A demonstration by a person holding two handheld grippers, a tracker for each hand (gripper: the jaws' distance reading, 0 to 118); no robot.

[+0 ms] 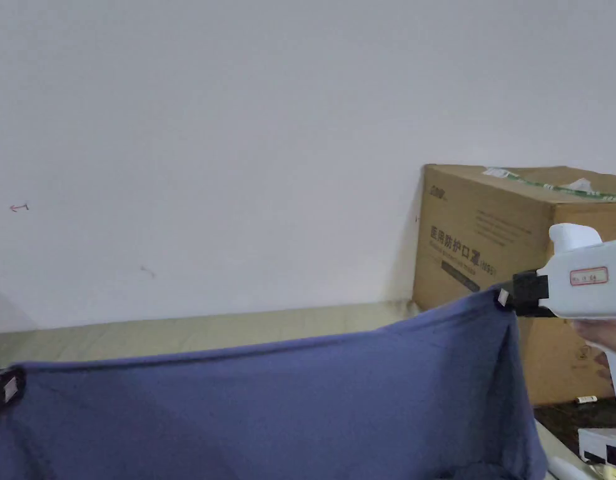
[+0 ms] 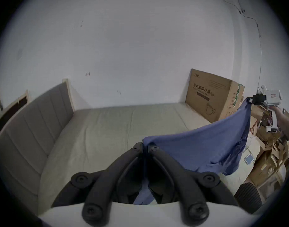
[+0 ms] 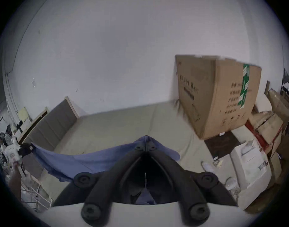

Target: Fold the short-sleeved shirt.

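The blue shirt (image 1: 269,406) hangs in the air, its top edge stretched lengthwise between the left claw (image 2: 145,146) and the right claw (image 3: 145,143), each clamped on a corner; the bed (image 2: 107,132) lies below and ahead of both.

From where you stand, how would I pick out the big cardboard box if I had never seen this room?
Start at the pale green bed against the white wall. Follow it away from the grey padded headboard to the far corner, where the cardboard box stands upright behind the raised blue shirt. It is much bigger than the cartons piled beside it, with green tape across its top.
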